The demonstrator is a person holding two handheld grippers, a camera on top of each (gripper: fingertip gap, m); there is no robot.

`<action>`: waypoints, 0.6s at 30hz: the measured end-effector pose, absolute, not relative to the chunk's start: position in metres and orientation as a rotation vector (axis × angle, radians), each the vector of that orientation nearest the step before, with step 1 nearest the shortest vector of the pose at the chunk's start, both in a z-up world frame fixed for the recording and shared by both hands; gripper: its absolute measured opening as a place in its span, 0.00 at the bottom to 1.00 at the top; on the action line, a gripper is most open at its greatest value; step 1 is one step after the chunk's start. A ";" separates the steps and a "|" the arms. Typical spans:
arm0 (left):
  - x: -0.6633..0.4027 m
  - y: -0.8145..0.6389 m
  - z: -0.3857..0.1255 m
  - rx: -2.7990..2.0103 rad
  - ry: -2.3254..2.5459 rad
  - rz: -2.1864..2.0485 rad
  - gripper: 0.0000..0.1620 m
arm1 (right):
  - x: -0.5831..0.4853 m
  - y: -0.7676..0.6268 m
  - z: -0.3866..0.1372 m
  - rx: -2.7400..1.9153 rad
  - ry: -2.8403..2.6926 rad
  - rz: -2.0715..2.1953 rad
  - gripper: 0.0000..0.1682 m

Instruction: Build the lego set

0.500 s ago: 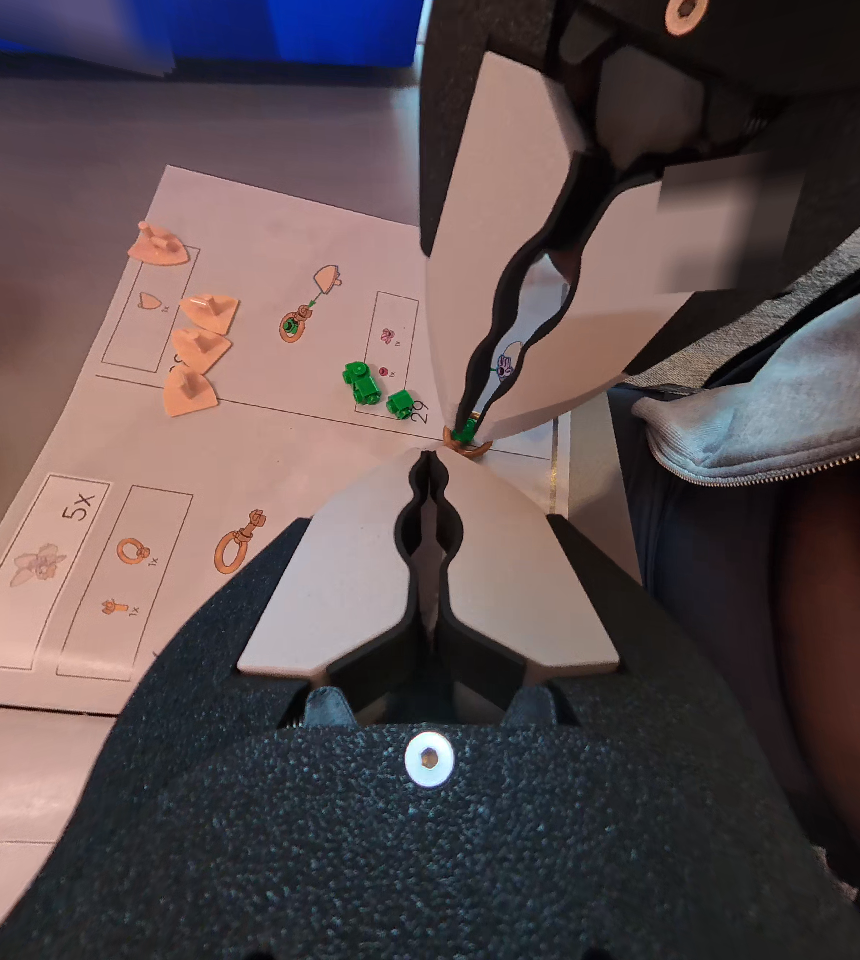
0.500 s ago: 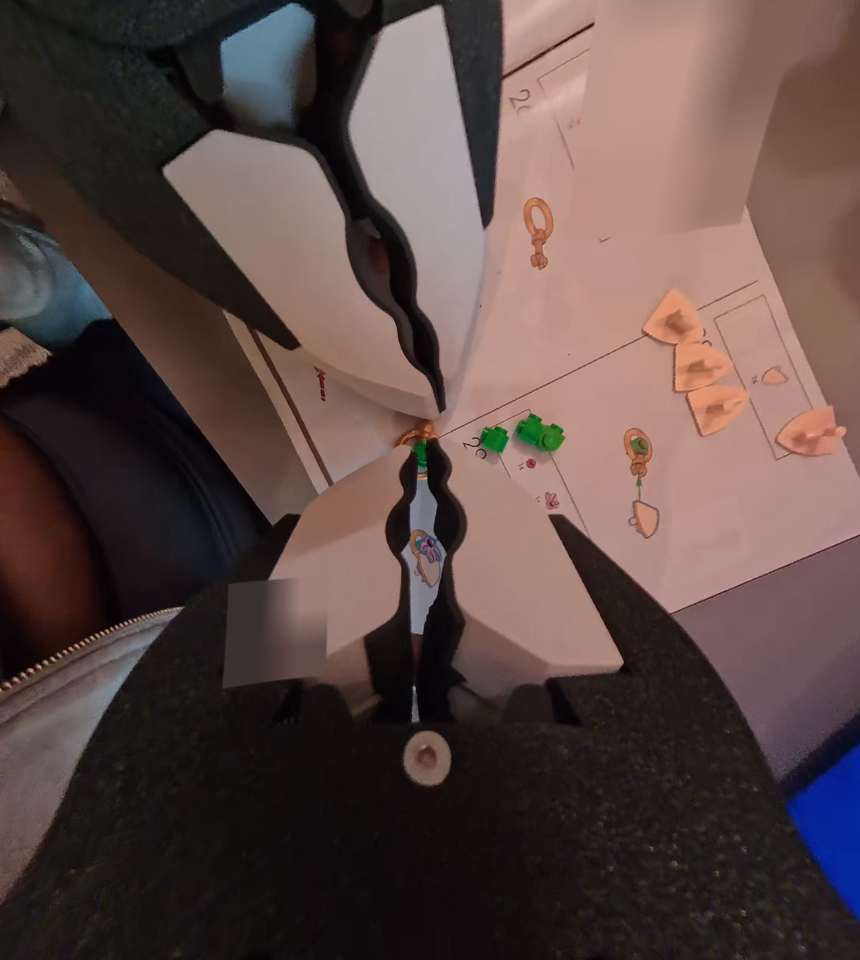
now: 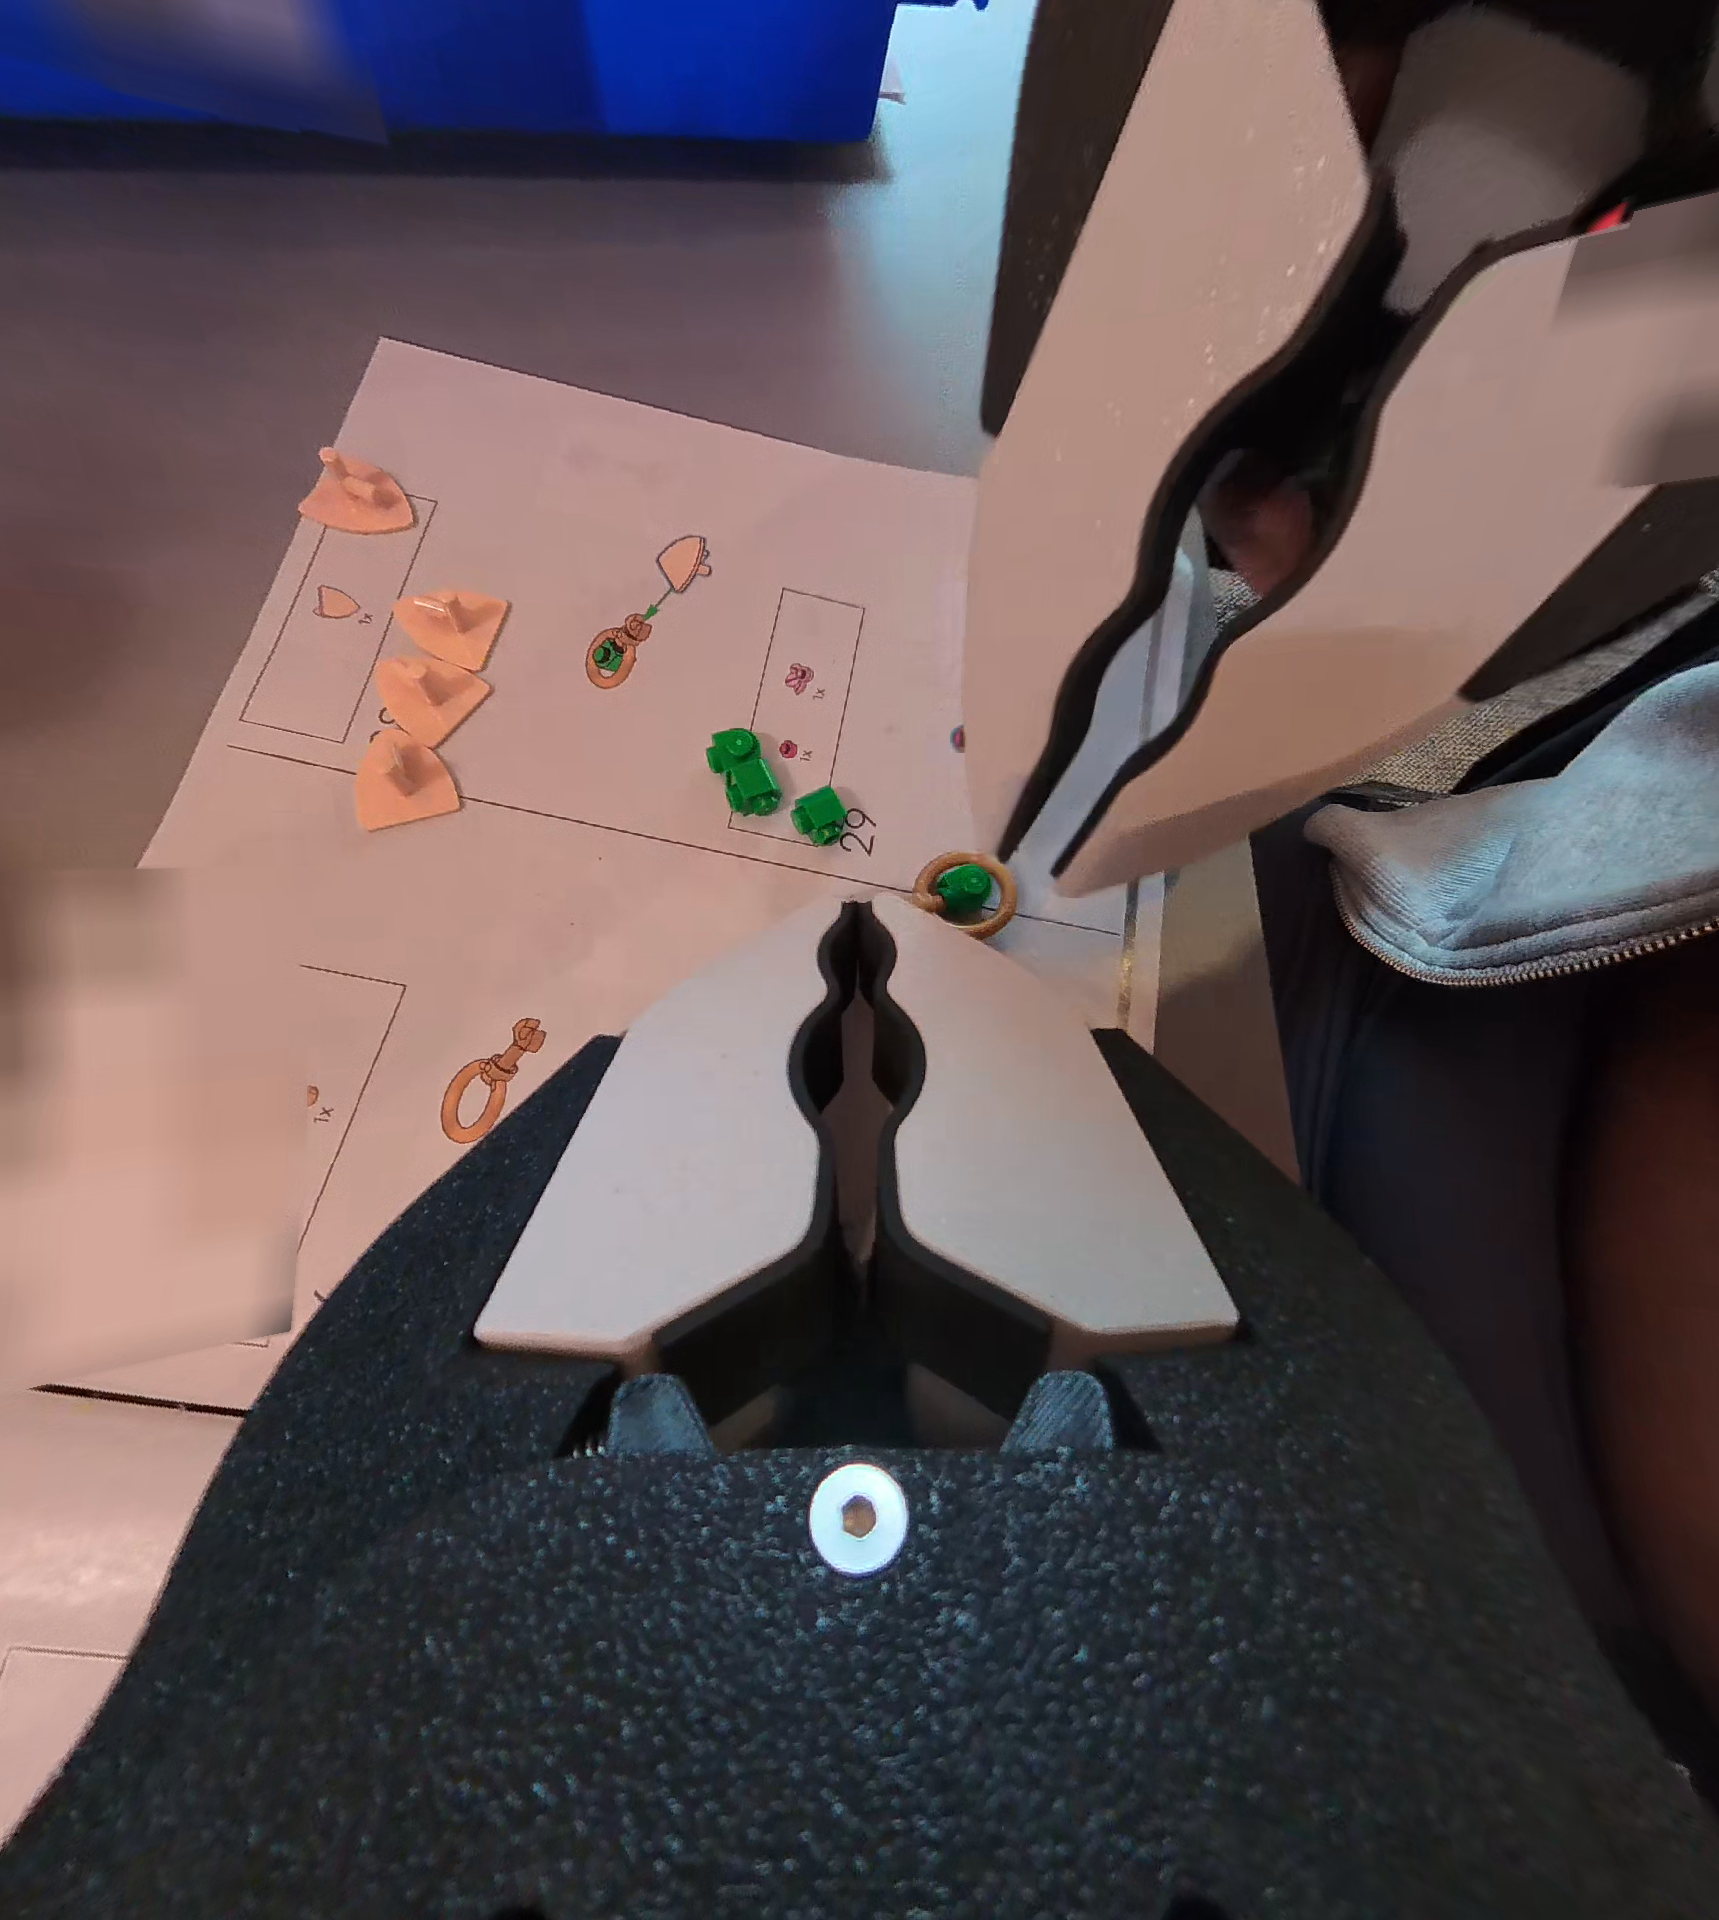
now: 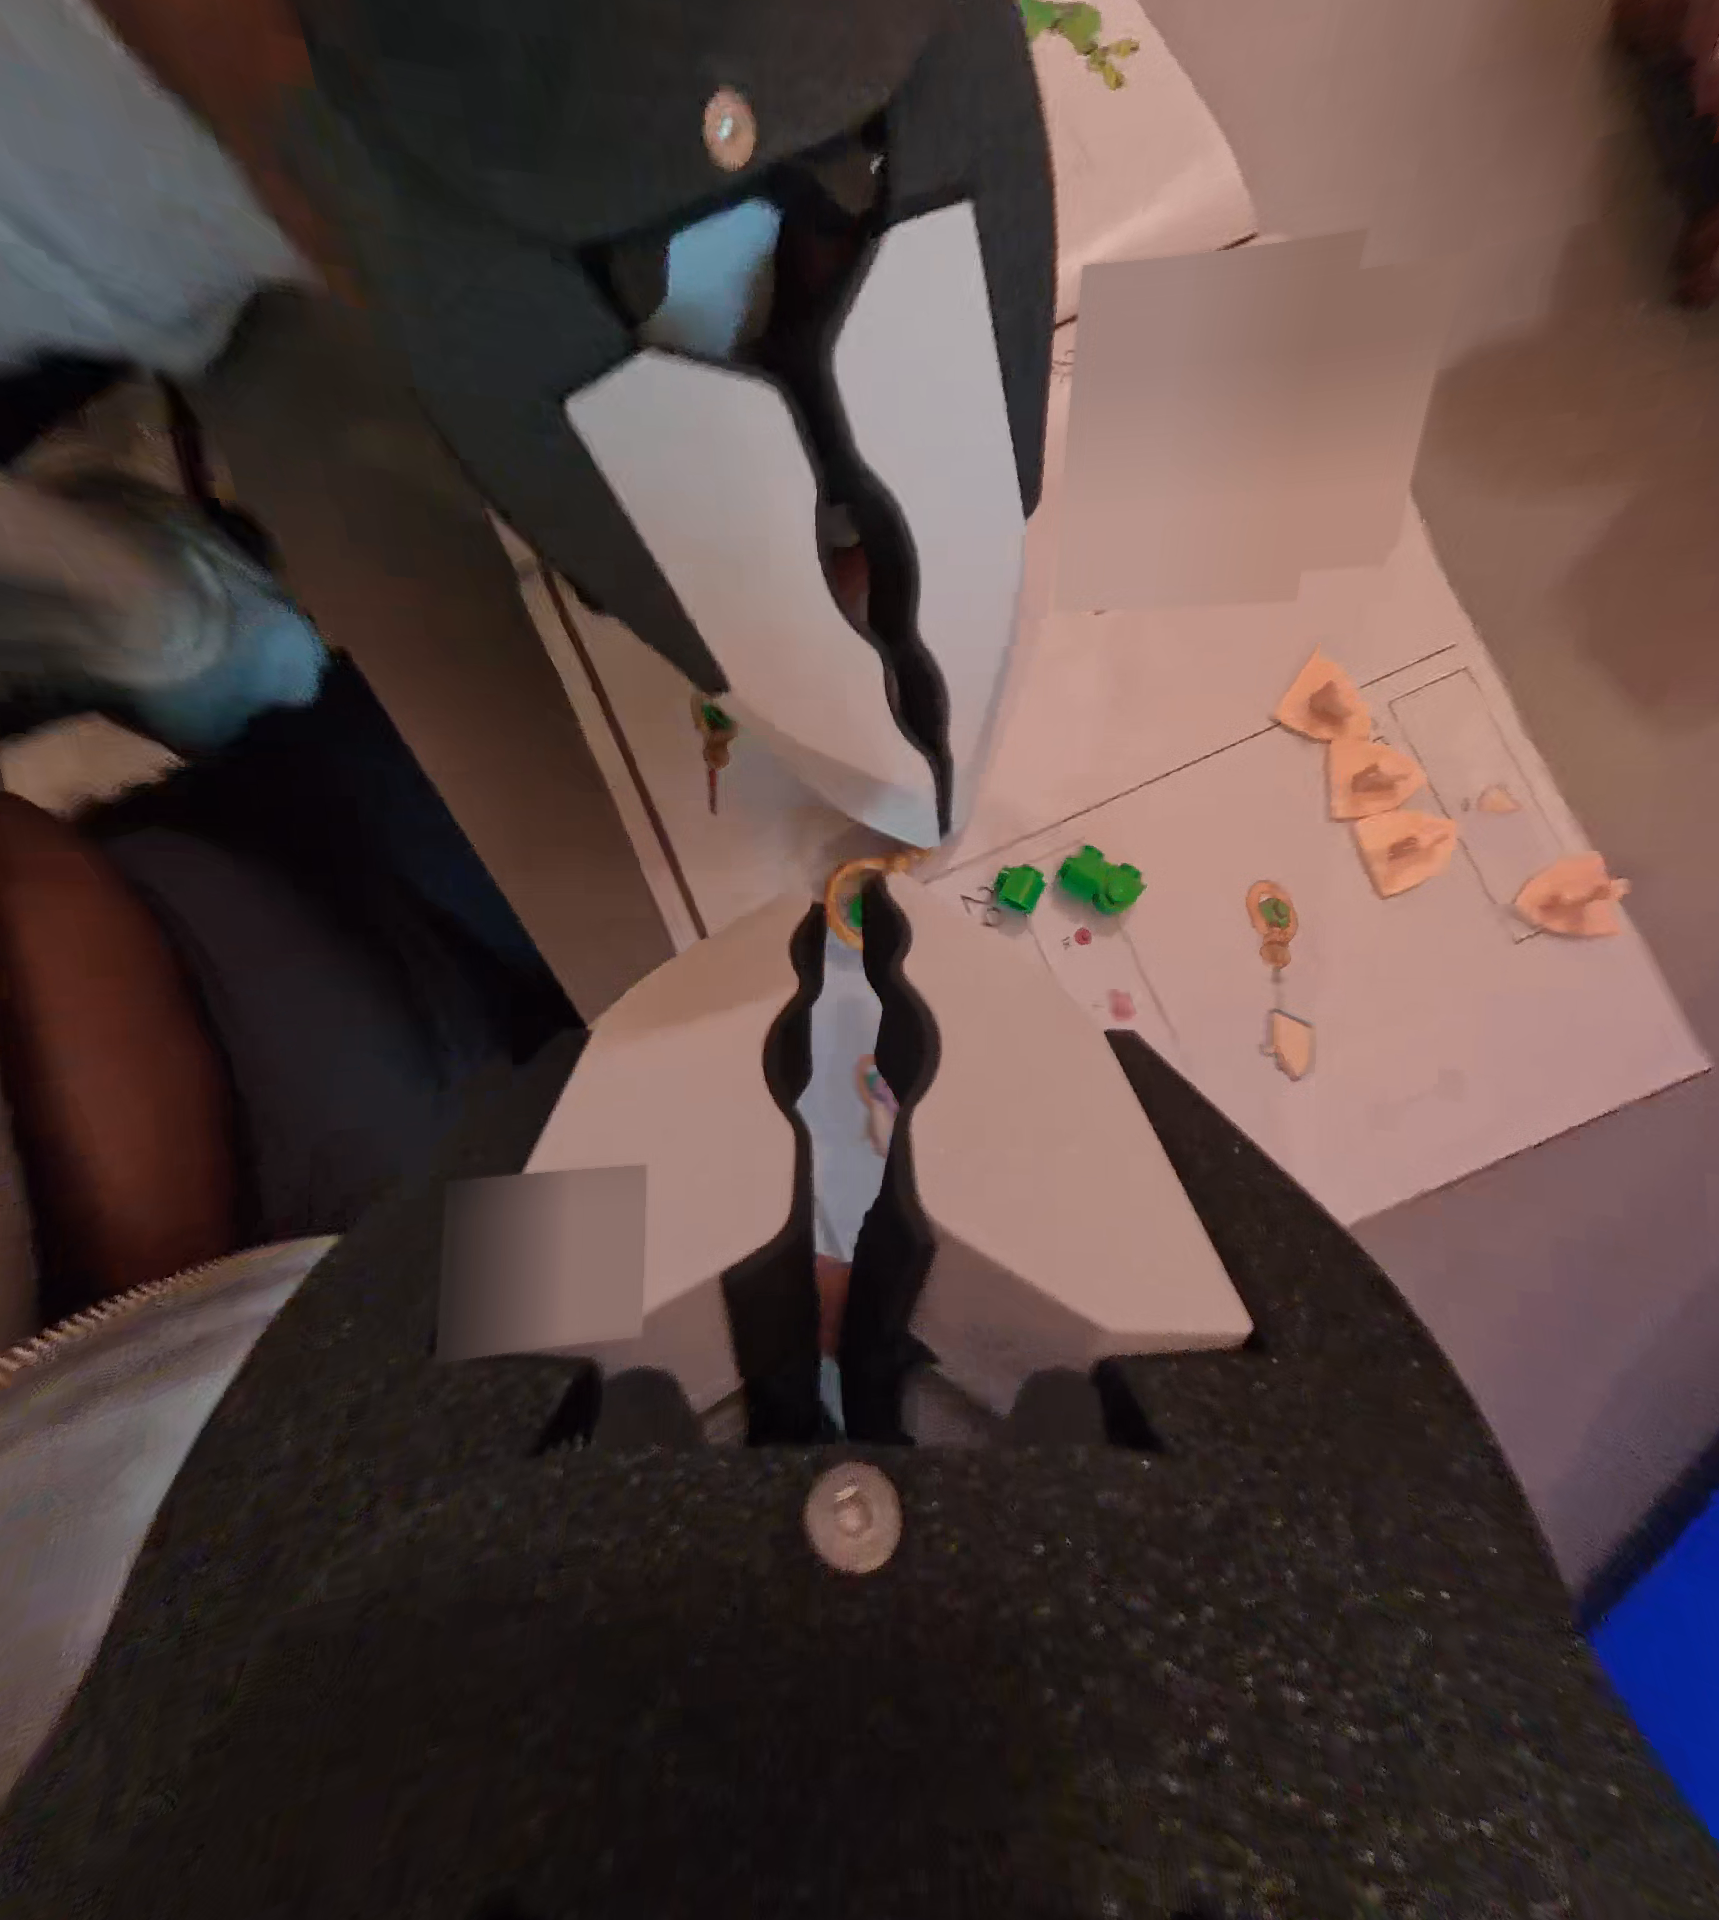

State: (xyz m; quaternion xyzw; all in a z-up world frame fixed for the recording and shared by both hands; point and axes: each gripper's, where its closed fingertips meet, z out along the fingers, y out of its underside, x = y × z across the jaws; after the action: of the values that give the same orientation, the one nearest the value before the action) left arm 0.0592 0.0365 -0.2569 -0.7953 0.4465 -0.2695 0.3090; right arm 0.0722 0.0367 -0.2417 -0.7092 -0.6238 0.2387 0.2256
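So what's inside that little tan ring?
A small green piece sits inside the tan ring. The left tool pinches the ring's stem, so that end is hidden. The instruction sheet lies underneath.

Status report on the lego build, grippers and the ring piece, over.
Left gripper shut on tan ring, green stud seated inside. Right gripper slightly open at the ring. Green pieces and petals loose on instruction sheet, nothing blocking.
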 end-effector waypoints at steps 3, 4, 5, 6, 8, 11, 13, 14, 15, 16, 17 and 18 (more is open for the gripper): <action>0.059 0.037 -0.257 -2.098 1.179 -0.698 0.00 | 0.076 0.041 -0.245 -1.798 -1.865 0.549 0.04; 0.059 0.037 -0.257 -2.097 1.177 -0.692 0.00 | 0.075 0.041 -0.245 -1.765 -1.894 0.550 0.03; 0.059 0.037 -0.257 -2.097 1.175 -0.686 0.00 | 0.074 0.040 -0.245 -1.746 -1.918 0.562 0.03; 0.059 0.037 -0.257 -2.094 1.175 -0.678 0.00 | 0.074 0.043 -0.246 -1.745 -1.926 0.554 0.03; 0.060 0.037 -0.258 -2.087 1.178 -0.663 0.00 | 0.075 0.043 -0.250 -1.724 -1.977 0.529 0.03; 0.060 0.038 -0.258 -2.080 1.182 -0.646 0.00 | 0.074 0.043 -0.252 -1.661 -2.026 0.488 0.03; 0.060 0.038 -0.258 -2.073 1.185 -0.632 0.00 | 0.074 0.043 -0.254 -1.648 -2.054 0.461 0.03; 0.060 0.038 -0.258 -2.070 1.186 -0.623 0.00 | 0.074 0.044 -0.255 -1.642 -2.067 0.448 0.03; 0.060 0.038 -0.258 -2.067 1.186 -0.613 0.00 | 0.073 0.044 -0.255 -1.633 -2.077 0.440 0.03; 0.060 0.039 -0.258 -2.064 1.186 -0.604 0.00 | 0.073 0.043 -0.255 -1.625 -2.085 0.444 0.03; 0.060 0.039 -0.259 -2.062 1.187 -0.596 0.00 | 0.072 0.043 -0.255 -1.625 -2.089 0.443 0.03; 0.059 0.039 -0.259 -2.059 1.187 -0.589 0.00 | 0.072 0.044 -0.255 -1.627 -2.090 0.437 0.03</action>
State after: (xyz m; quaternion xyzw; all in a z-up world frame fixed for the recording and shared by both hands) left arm 0.0593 0.0394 -0.2587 -0.7910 0.4558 -0.2264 0.3395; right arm 0.0724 0.0436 -0.2553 -0.5904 -0.7583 0.1585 0.2265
